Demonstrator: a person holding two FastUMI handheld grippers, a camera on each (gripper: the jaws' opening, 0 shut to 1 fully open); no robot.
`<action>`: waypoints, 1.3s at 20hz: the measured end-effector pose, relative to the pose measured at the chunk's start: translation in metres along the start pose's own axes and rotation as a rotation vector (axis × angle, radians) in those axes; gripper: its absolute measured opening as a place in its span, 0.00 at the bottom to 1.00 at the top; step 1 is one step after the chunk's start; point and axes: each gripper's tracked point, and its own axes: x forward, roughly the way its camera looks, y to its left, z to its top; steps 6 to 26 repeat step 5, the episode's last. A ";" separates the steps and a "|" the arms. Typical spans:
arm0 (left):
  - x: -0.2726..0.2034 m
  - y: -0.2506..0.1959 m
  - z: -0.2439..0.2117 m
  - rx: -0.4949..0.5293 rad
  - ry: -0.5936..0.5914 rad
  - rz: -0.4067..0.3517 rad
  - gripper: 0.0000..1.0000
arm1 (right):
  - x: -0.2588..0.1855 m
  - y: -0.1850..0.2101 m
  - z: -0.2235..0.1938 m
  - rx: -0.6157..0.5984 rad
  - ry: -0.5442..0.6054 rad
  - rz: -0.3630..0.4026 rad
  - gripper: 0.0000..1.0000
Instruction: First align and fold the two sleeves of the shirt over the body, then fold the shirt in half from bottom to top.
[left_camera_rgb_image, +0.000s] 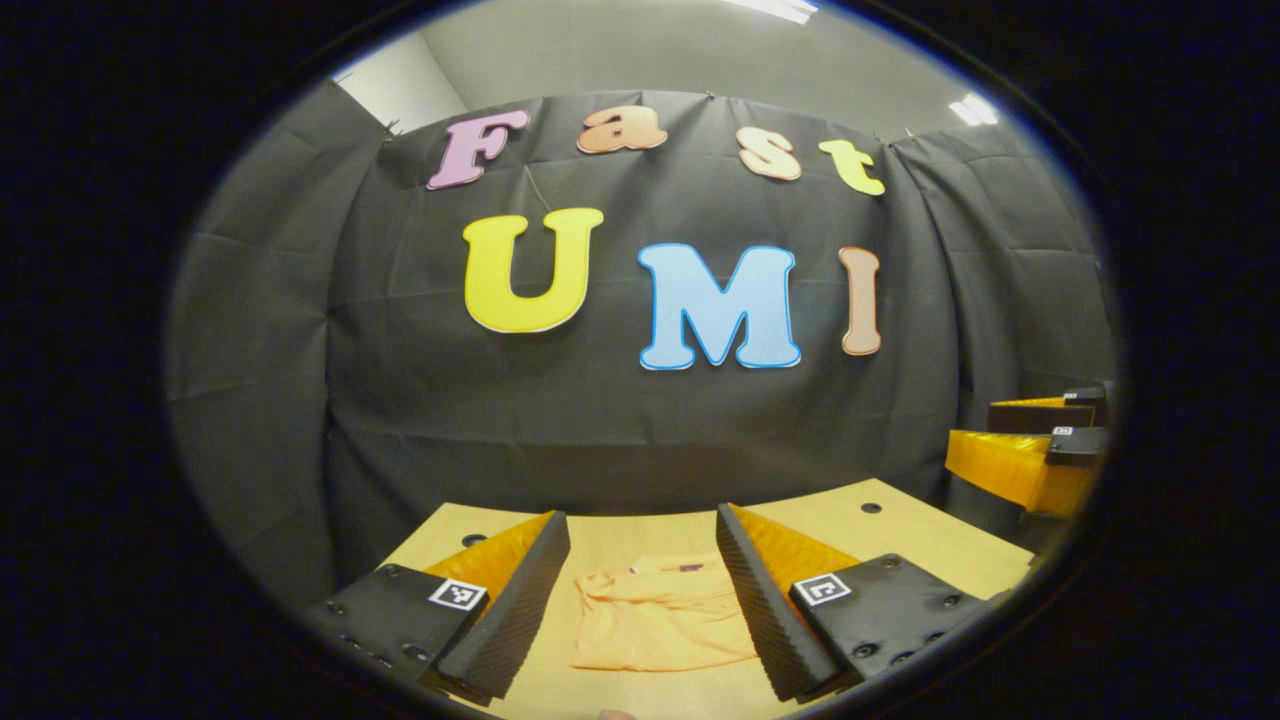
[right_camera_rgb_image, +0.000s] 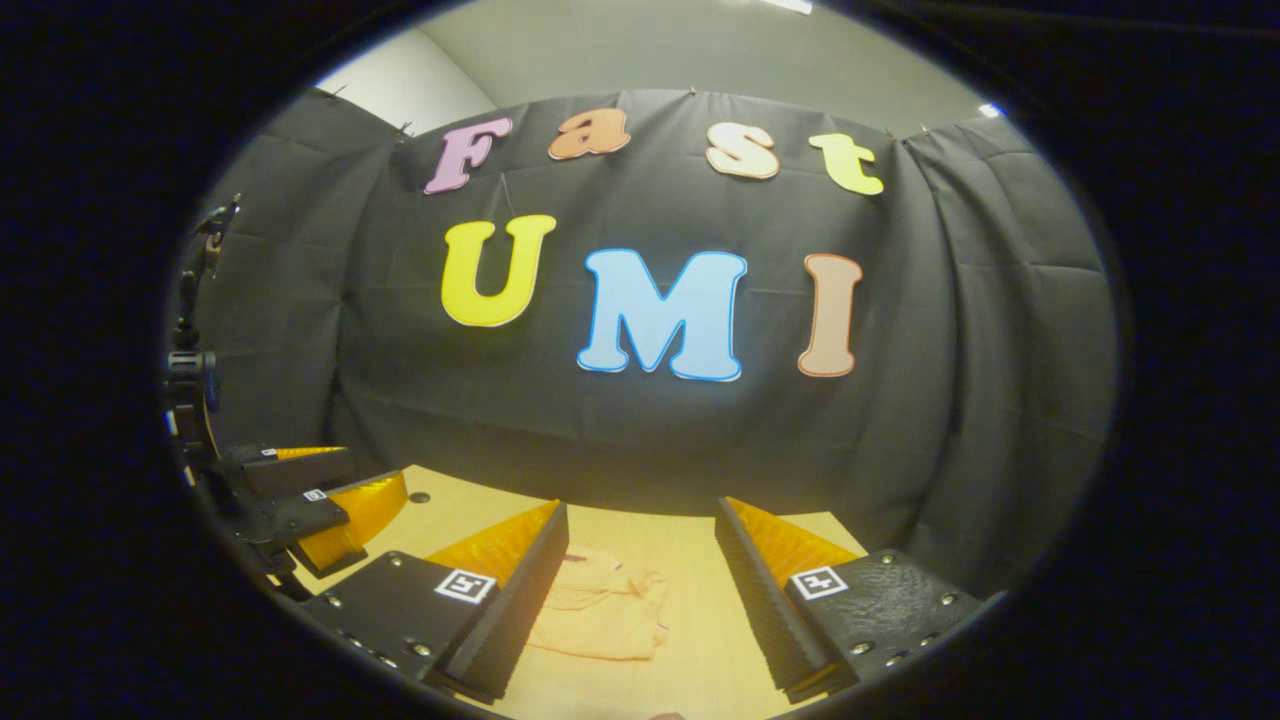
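While both tools hang well above the table (left_camera_rgb_image: 900, 530), you have their jaws spread wide and empty: left gripper (left_camera_rgb_image: 640, 600), right gripper (right_camera_rgb_image: 640, 600). Lying on the tabletop, the shirt (left_camera_rgb_image: 660, 625) looks already compact, so folding appears done or nearly so. Any further fold calls for descending to a hem first. From the left gripper view, its collar end reads clearest; the right gripper view adds a stand (right_camera_rgb_image: 190, 360) at the edge.

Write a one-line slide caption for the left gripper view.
Left gripper open above a folded orange shirt on the wooden table.
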 end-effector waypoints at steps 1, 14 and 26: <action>0.002 0.003 0.001 0.005 -0.002 -0.003 0.96 | 0.001 -0.001 0.004 -0.001 -0.006 -0.004 0.92; 0.011 0.010 0.011 0.031 -0.026 -0.007 0.95 | 0.002 -0.009 0.013 0.019 -0.024 -0.036 0.92; 0.011 0.010 0.011 0.031 -0.026 -0.007 0.95 | 0.002 -0.009 0.013 0.019 -0.024 -0.036 0.92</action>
